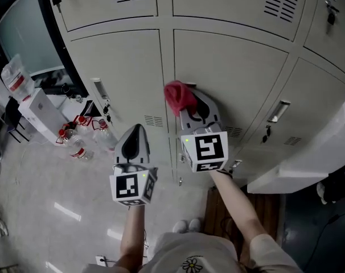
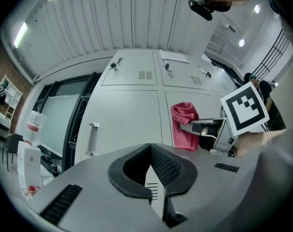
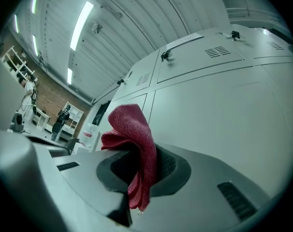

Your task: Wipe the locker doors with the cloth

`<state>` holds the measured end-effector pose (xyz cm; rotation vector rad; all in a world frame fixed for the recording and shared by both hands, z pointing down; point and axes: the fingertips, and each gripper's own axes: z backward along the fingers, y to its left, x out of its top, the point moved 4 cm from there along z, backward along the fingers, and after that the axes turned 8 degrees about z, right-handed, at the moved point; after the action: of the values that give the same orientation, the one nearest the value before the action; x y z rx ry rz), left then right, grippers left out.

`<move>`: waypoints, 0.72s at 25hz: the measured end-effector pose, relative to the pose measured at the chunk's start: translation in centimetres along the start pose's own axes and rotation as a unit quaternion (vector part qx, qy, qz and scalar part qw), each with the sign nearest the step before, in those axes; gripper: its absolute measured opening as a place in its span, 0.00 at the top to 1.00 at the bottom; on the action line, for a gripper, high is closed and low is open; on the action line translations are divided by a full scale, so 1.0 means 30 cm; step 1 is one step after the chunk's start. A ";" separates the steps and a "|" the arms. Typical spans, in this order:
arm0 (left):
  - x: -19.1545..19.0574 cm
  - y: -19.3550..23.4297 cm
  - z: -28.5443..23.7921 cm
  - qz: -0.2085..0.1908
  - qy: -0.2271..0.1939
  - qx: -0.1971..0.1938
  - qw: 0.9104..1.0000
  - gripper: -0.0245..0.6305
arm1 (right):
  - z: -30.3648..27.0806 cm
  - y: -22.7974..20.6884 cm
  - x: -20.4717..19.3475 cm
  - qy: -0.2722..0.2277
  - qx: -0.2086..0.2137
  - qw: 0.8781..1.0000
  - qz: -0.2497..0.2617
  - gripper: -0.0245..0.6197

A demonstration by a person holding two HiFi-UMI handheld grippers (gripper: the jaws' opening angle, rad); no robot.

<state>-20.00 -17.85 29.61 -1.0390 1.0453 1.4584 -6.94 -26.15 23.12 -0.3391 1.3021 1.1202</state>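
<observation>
A red cloth (image 1: pixel 177 97) is bunched in my right gripper (image 1: pixel 191 101), which is shut on it and holds it against or very close to a grey locker door (image 1: pixel 229 78). In the right gripper view the red cloth (image 3: pixel 134 144) sticks up and hangs down between the closed jaws. My left gripper (image 1: pixel 135 131) hangs lower and to the left, in front of the neighbouring locker door (image 1: pixel 124 67), shut with nothing in it. From the left gripper view the cloth (image 2: pixel 185 125) and the right gripper (image 2: pixel 195 128) show to the right.
Lockers fill the wall, with a handle (image 1: pixel 100 90) on the left door and another handle (image 1: pixel 278 111) on the right one. Several bottles (image 1: pixel 81 138) and a white box (image 1: pixel 38 110) stand on the floor at left. A white ledge (image 1: pixel 309 158) juts out at right.
</observation>
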 end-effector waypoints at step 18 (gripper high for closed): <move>-0.020 0.071 0.023 0.018 0.007 0.020 1.000 0.94 | -0.060 0.044 -0.050 0.029 -0.025 0.997 0.062 0.92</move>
<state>-22.12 -17.54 30.56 -1.0078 1.1029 1.4553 -8.85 -27.57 24.37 -0.3326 1.3636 1.2575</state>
